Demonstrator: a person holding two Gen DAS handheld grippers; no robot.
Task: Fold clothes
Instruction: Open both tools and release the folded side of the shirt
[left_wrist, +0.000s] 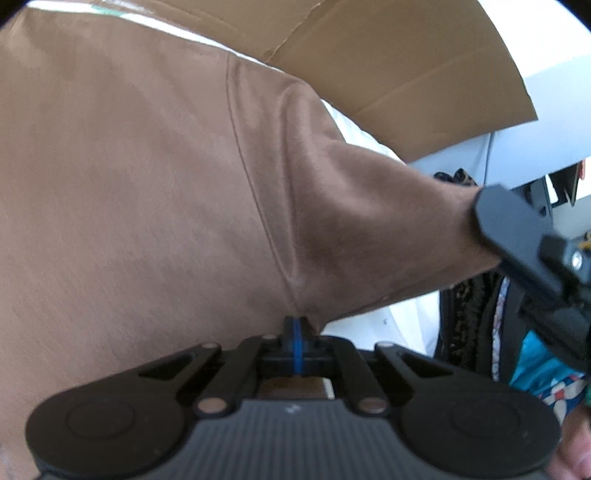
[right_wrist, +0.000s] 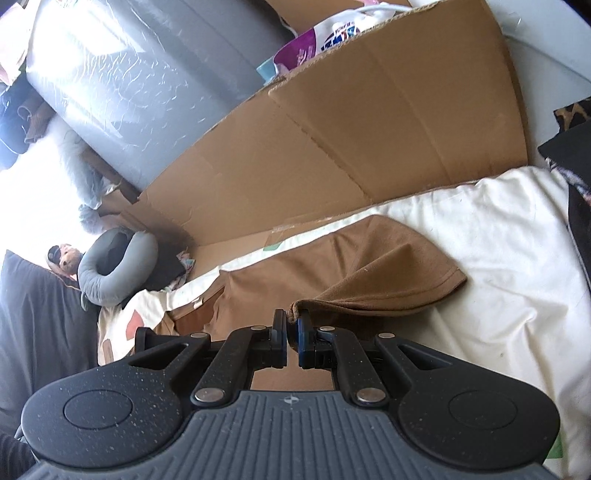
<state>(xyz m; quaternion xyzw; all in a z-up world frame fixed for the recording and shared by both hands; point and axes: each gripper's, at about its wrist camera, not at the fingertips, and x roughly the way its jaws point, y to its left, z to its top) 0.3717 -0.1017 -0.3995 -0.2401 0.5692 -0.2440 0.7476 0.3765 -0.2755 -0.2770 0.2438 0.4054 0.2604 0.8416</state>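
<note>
Left tongs (left_wrist: 294, 325) are clenched on the brown shirt (left_wrist: 147, 184) right at the underarm, where the sleeve seam meets the side. Right tongs (right_wrist: 291, 325) are pinched on the hem corner of the sleeve (right_wrist: 391, 273); in the left view they show at the sleeve's far end (left_wrist: 517, 236). The shirt lies mostly on the white bedding (right_wrist: 498, 229), with the sleeve lifted off it between the two grips. Cardboard (right_wrist: 332, 147) stands just behind the shirt.

Risks as I read them:
- The right grip is thin, only an edge of hem between the pads. Any sideways tug could let the sleeve slip out and drop mid-fold.
- The left grip sits on a bunched seam and may be holding more than one layer. If so, moving it would drag the body panel along and wrinkle the fold.
- The sleeve already has a diagonal crease and a sag. Laying it down without tension would probably lock in a crooked fold.
- The bedding is soft and lumpy, so a fold pressed there won't sit flat, and the shirt could creep when released.
- The cardboard is near the far edge. A wide swing of the sleeve could snag or knock it.
- The left view is almost filled by fabric, so the landing spot can't be checked from that side.
</note>
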